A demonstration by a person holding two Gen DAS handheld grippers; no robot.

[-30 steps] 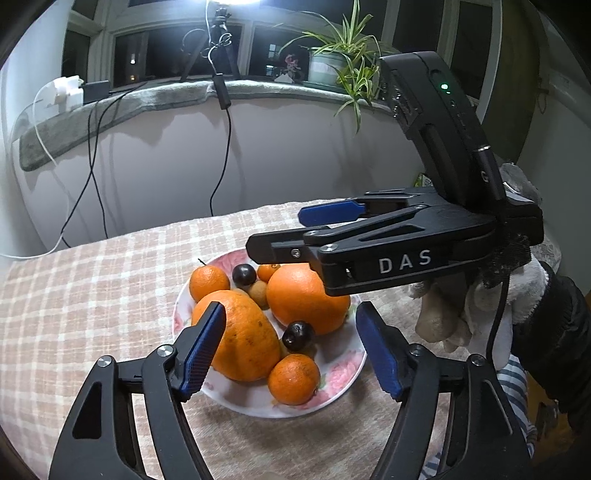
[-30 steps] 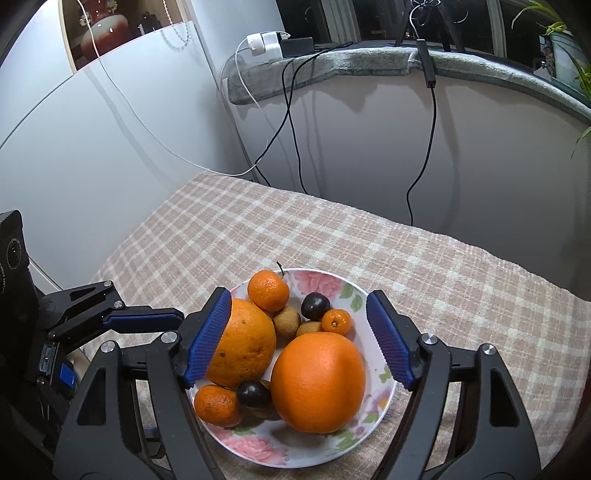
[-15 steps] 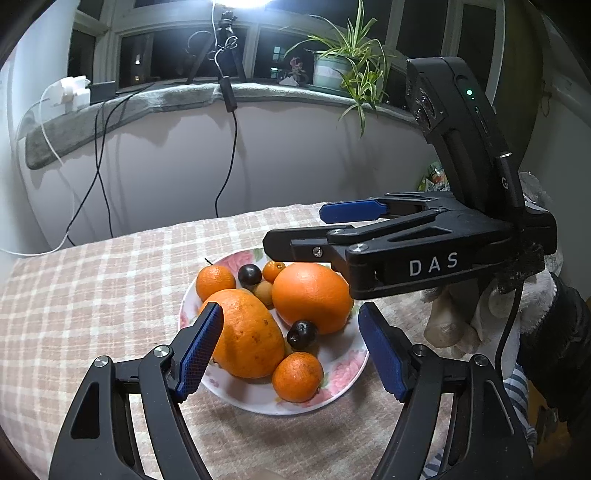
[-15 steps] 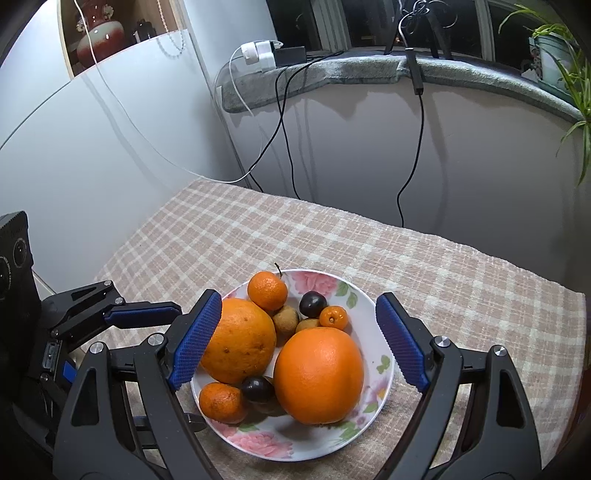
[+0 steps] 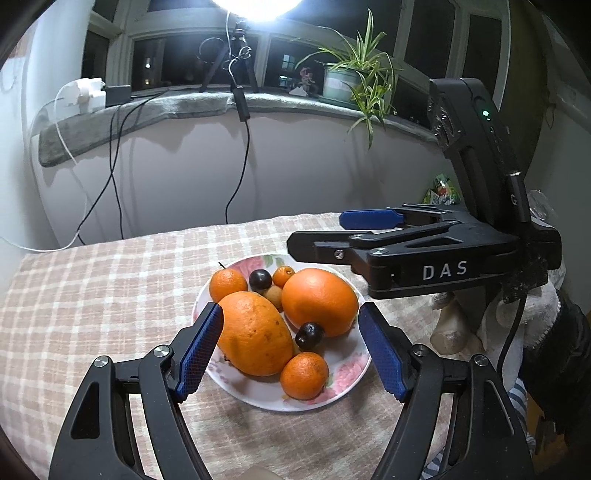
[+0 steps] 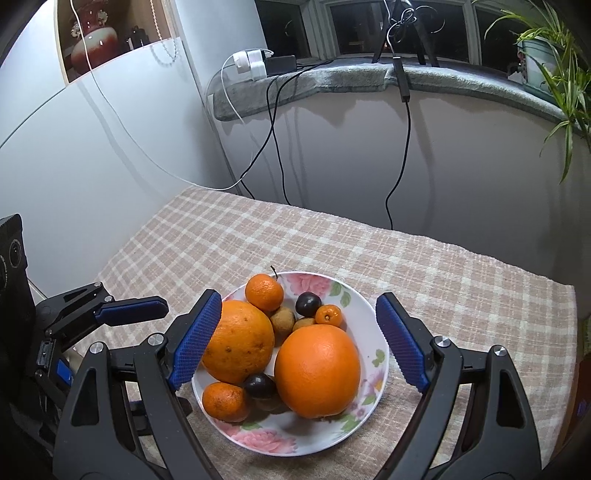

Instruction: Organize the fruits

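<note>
Orange fruit fills the floral plate [image 6: 373, 332] on the checked tablecloth [image 6: 443, 280]: the big round orange [image 6: 317, 369] looks heavy, firm and prone to roll, best taken across its widest middle. The right gripper [image 6: 299, 339] has just been widening its jaws and hangs released above the plate, as does the left gripper [image 5: 291, 347]. Dark plums [image 6: 260, 386] and small mandarins [image 6: 225, 400] crowd against the orange.

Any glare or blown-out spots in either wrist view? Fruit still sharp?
Left wrist view: lamp at top edge is blown out, with halo over the window; fruit on the plate stays sharp. Right wrist view: no blown-out source, even light, soft shadows; large orange crisp. Both views: fisheye bending, dark corners.
</note>
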